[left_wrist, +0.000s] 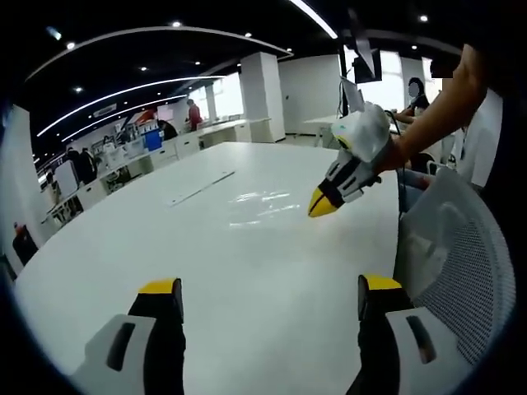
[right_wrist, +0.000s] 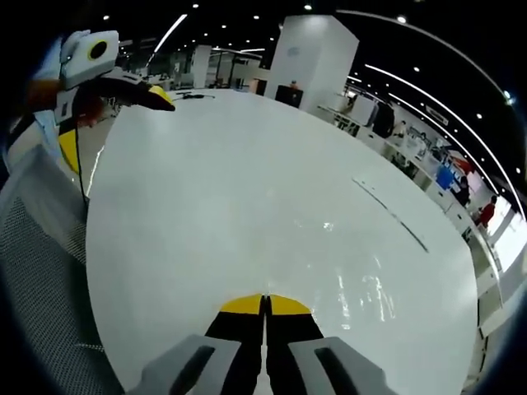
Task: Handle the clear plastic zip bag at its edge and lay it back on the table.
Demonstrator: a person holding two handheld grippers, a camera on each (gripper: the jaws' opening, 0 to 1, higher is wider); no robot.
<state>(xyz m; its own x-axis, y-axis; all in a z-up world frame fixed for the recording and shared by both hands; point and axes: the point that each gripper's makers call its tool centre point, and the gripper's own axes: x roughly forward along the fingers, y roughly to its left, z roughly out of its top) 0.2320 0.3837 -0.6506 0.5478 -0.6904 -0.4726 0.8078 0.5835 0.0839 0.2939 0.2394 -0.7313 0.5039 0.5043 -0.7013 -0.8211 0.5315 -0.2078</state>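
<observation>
Nearest the lens in the left gripper view, the left gripper (left_wrist: pixel 268 296) stands with its two yellow-tipped jaws spread wide and nothing between them, hovering over the near part of the white table (left_wrist: pixel 206 271). Ahead of it and to the right, the right gripper (left_wrist: pixel 323 202) comes in from a person's arm (left_wrist: pixel 436 111), its yellow tips pressed together and pointed down at the tabletop. In the right gripper view those same jaws meet with no gap, low over the surface; whether a film edge is pinched between them I cannot tell. The clear plastic zip bag (left_wrist: pixel 262 206) lies flat on the table just beside the right gripper's tips, on their far-left side, showing as a patch of wrinkled glare; its long axis seems to run across the table, away from the right gripper. In the right gripper view the same sheen spreads ahead and to the right of the closed tips. The right gripper is far nearer the bag's edge, so the move likely falls to it. A mesh chair back (left_wrist: pixel 461 271) stands at the table's right edge.
</observation>
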